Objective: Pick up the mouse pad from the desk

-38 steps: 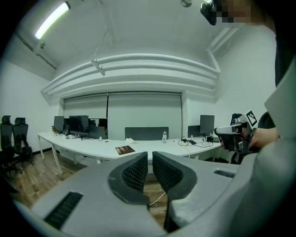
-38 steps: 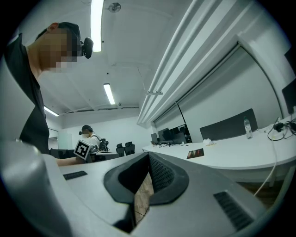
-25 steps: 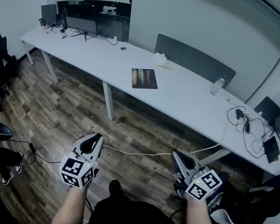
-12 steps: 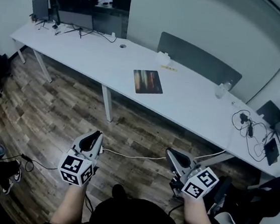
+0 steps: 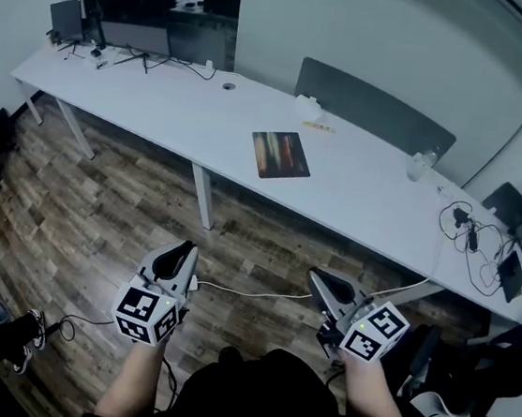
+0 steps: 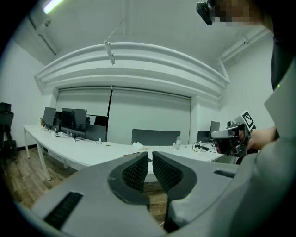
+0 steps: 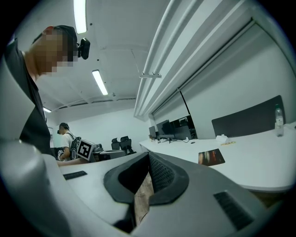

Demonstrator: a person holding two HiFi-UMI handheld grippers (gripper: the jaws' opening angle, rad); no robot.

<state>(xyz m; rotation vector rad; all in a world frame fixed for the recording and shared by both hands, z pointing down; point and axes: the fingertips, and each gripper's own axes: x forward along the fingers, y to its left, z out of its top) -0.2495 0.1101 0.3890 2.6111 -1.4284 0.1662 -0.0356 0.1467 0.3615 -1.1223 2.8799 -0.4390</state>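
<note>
The mouse pad, a dark rectangle with streaks of colour, lies flat near the middle of the long white desk. The right gripper view shows the mouse pad ahead on the desk. Both grippers hang over the wood floor, well short of the desk. My left gripper is shut with nothing between its jaws; in its own view the left gripper hides the pad. My right gripper is also shut and holds nothing, its pads meeting at the tips.
Monitors stand at the desk's far left end, a grey divider panel along its back. A water bottle, tangled cables and dark devices are at the right. A white cable crosses the floor; a desk leg stands ahead.
Both grippers and the camera have moved toward the desk, which now sits a little nearer and lower in view. Both grippers stay shut and hold nothing.
</note>
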